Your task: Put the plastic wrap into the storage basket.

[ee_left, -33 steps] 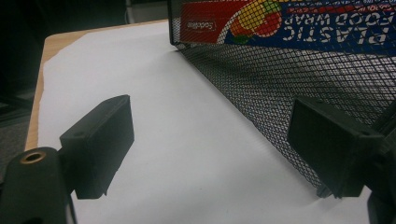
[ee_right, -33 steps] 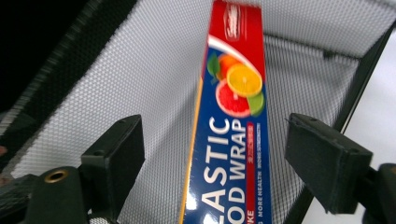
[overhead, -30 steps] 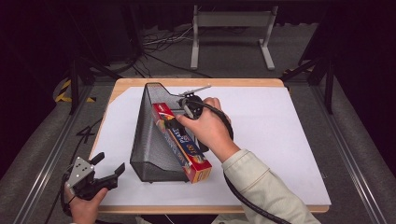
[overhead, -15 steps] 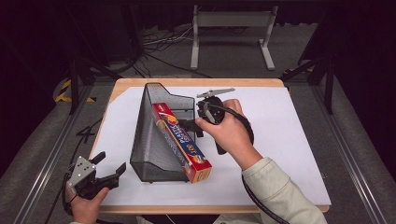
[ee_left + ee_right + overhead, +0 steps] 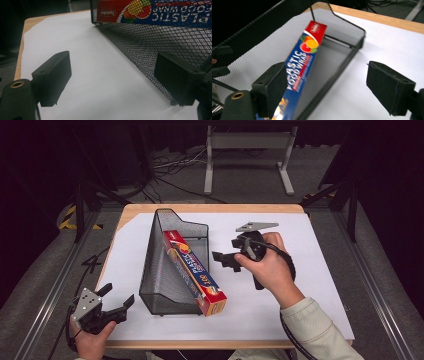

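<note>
Both grippers' jaws stand apart, holding nothing; those of the right gripper [image 5: 224, 260] have just been opening. It hovers just right of the wrap box [image 5: 196, 272], which leans in the mesh bin [image 5: 161, 285]. Left gripper [image 5: 117, 302] sits near the table's [image 5: 300, 245] front-left corner.

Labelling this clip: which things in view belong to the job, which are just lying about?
In the job:
- box of plastic wrap, lying in the basket
- black mesh basket
- right gripper, open, off the box
- left gripper, open, idle

Lying about:
- white table cover
- metal stand
- floor cables
</note>
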### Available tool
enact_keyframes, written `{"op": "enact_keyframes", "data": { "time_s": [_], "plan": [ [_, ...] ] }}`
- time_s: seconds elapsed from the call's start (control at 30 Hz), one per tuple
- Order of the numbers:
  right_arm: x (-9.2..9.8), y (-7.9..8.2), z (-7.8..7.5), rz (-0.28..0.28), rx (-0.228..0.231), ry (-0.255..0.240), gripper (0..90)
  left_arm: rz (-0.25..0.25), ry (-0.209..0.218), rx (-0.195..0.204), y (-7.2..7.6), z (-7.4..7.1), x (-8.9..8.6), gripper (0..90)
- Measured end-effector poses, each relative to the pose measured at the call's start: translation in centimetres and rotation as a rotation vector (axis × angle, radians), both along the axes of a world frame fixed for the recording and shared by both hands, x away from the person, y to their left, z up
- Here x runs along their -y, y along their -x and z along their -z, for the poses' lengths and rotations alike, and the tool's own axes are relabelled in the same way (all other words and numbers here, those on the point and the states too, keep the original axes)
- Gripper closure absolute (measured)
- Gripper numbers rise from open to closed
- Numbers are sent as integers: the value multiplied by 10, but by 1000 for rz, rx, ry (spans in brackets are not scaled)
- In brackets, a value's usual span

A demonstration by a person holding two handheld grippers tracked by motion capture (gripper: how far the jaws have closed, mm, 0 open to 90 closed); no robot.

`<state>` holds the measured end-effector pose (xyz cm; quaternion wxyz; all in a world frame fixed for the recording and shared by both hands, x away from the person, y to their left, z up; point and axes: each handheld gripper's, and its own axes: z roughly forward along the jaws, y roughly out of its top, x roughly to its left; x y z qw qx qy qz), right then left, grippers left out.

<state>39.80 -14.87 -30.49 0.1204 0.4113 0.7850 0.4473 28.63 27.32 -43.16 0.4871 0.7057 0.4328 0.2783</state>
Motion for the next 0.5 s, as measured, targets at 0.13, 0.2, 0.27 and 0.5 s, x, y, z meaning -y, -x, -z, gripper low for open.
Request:
{"op": "enact_keyframes", "data": {
  "time_s": [0.13, 0.2, 0.27, 0.5],
  "plan": [
    [26, 4, 2, 23, -1, -9, 177, 1, -2, -1, 0, 0, 1, 152],
    [38, 5, 3, 29, 9, -8, 177, 2, -4, -1, 0, 0, 1, 152],
    [49, 7, 4, 24, 13, -11, 177, 2, -5, -2, 0, 0, 1, 152],
    [81, 14, 6, 0, 44, -5, 166, -1, -2, -1, 0, 0, 1, 152]
  ]
}}
